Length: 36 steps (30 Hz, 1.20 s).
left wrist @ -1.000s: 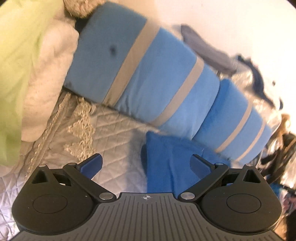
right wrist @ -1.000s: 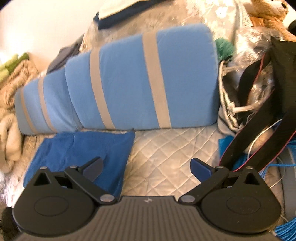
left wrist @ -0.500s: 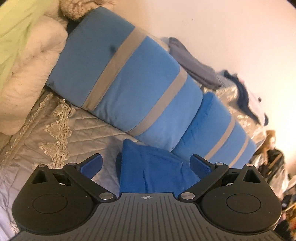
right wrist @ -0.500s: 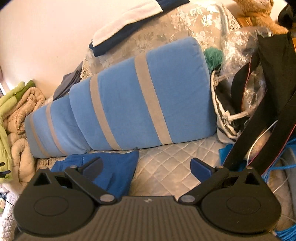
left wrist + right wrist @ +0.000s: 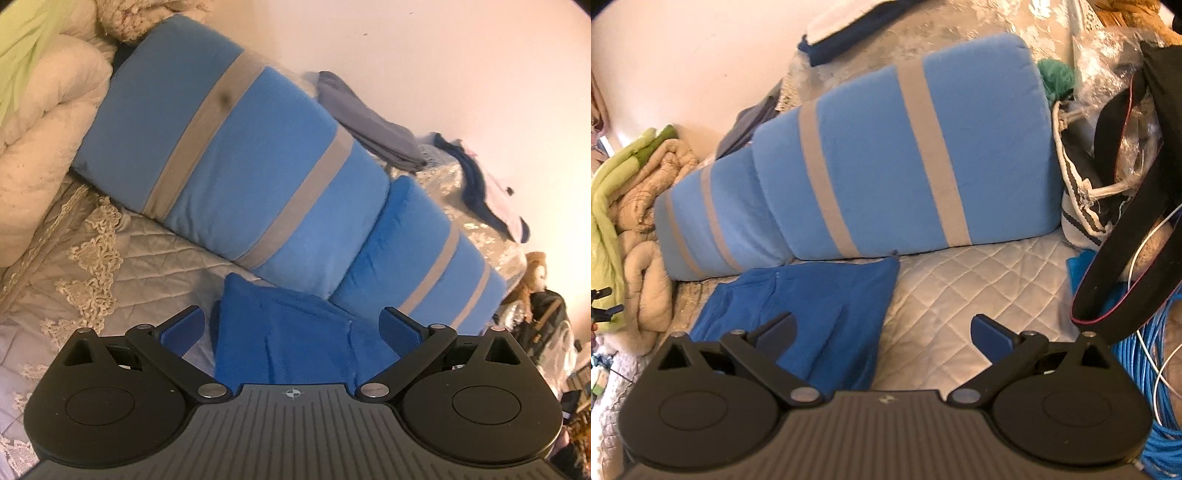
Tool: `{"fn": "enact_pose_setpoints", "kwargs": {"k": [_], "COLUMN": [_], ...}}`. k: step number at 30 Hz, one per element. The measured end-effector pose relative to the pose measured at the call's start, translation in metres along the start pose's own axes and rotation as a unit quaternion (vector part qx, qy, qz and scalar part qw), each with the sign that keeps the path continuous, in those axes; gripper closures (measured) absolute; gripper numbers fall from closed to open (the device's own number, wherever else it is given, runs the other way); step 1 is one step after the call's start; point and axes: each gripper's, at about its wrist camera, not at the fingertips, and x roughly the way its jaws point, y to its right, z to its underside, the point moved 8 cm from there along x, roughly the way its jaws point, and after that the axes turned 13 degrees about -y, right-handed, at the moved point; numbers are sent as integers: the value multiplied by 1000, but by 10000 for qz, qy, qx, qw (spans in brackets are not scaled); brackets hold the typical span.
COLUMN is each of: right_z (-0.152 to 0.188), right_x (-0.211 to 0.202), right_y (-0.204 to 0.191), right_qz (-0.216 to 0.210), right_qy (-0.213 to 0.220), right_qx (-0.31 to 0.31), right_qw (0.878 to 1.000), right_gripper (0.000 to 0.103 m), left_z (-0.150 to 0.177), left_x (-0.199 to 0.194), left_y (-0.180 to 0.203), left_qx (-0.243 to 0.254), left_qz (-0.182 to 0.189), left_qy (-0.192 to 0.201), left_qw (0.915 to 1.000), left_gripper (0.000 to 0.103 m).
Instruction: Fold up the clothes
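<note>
Both of my grippers are spread wide and hold nothing. My left gripper (image 5: 291,325) hovers over the blue cloth (image 5: 291,339), which lies folded on the quilt (image 5: 122,258); in the left view the cloth shows between my fingers (image 5: 184,326), though I cannot tell whether they touch it. Its far edge lies against the foot of the two striped cushions (image 5: 236,166).

My right gripper (image 5: 882,328) is off to the cloth's (image 5: 812,299) right side. My left finger (image 5: 777,326) sits over the cloth's near right part; the other finger is over bare quilt (image 5: 960,288). From this view the cloth is a flat, roughly square packet, with one corner touching the base of the nearer cushion (image 5: 897,158).

Surroundings: blankets (image 5: 639,206), cream and green, piled at the left end of the cushions. Black strap (image 5: 1126,258) and blue cable (image 5: 1145,376) at the right. Folded dark clothes (image 5: 369,122) lie behind the cushions, by the wall.
</note>
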Motion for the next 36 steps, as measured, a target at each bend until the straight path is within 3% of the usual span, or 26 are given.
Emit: {"fn": "enact_pose_setpoints", "kwargs": {"k": [4,8,21,28,36], "right_z": [-2,-1,10,15,19], "right_x": [-11,6,135,189,231], "right_y": [-6,-8,0,12,17], "right_qz": [-123,-128,-388,-477,-635], "right_qy": [233,187,-622,-909,-1115], "right_qx": [196,332,592,759,933], "right_qw": [9995,9992,9956,9918,9873], "right_gripper": [1,1,1,1,1], "left_z": [-3,1,25,31,33], "left_x": [1,20,129,164,193], "left_y": [4,-3,-57,-84,-89], "left_qx": [293,354,64,-255,-288], "left_qz": [16,-14,123,265,343], "left_qy": [-110,-298,-1029,-1300,-1510], "left_qw": [9995,9989,9946,9908,9875], "left_gripper": [0,0,0,0,0]}}
